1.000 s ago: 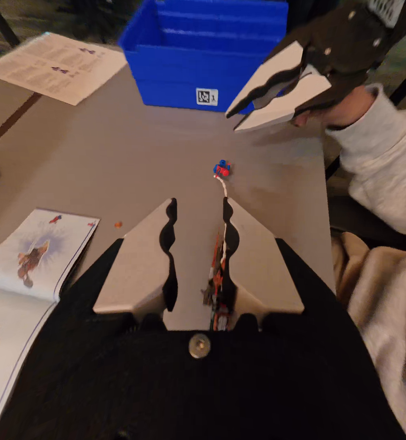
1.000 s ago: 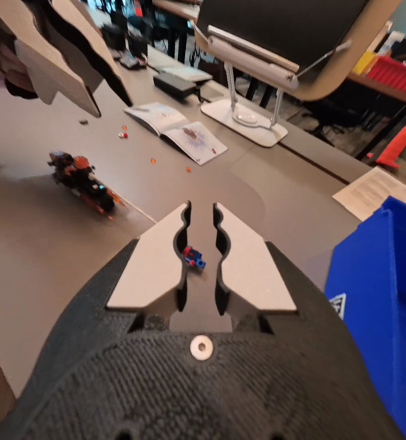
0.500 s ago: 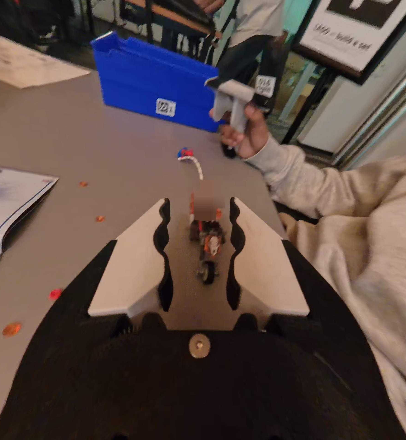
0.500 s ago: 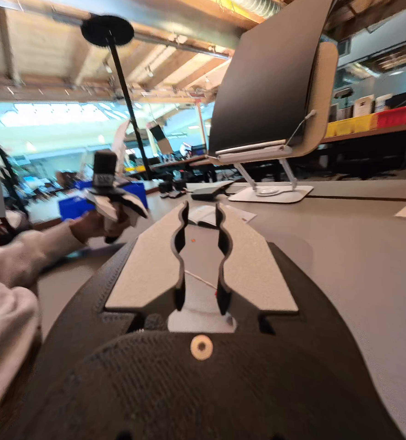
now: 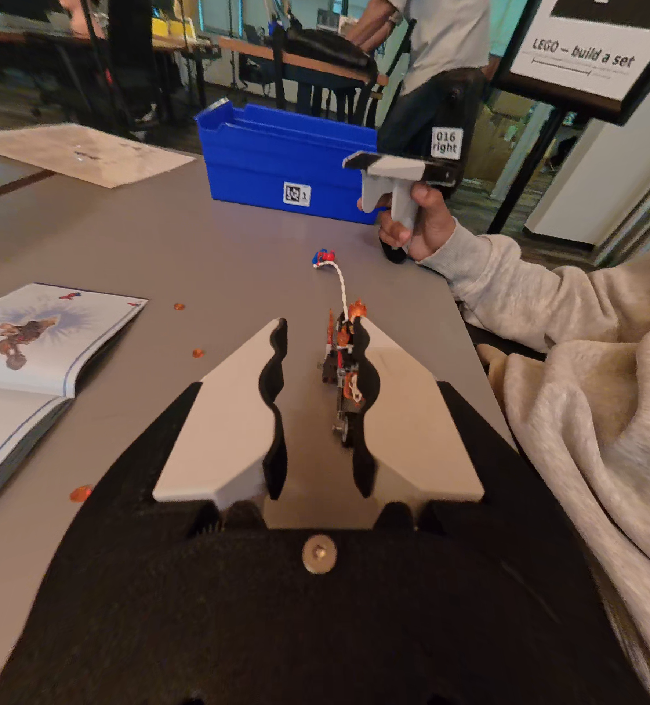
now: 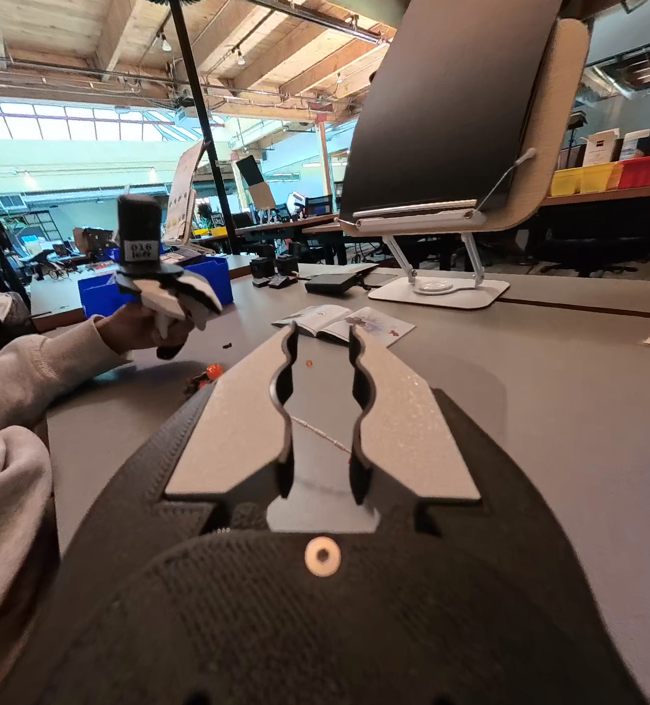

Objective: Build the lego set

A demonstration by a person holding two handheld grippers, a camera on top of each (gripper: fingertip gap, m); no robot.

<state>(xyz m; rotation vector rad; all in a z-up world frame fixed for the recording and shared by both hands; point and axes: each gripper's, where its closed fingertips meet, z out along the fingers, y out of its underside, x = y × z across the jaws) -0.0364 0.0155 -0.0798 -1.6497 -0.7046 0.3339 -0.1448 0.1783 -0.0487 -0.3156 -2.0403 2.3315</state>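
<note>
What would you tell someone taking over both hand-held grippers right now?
Left hand-held gripper: open, empty, low over the table, the motorcycle model between its fingers, close to the right one.
Right hand-held gripper: open, empty, above the white cord.
The cord runs from the motorcycle to the small red-and-blue figure near the blue bin.
Instruction booklet lies open on the left; orange loose pieces are scattered beside it.
Done: the motorcycle looks largely assembled.
Left: probably fitting the loose orange pieces; check the booklet.

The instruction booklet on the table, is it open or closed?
Open. The booklet lies flat on the table, pages spread, an illustrated page facing up.
</note>
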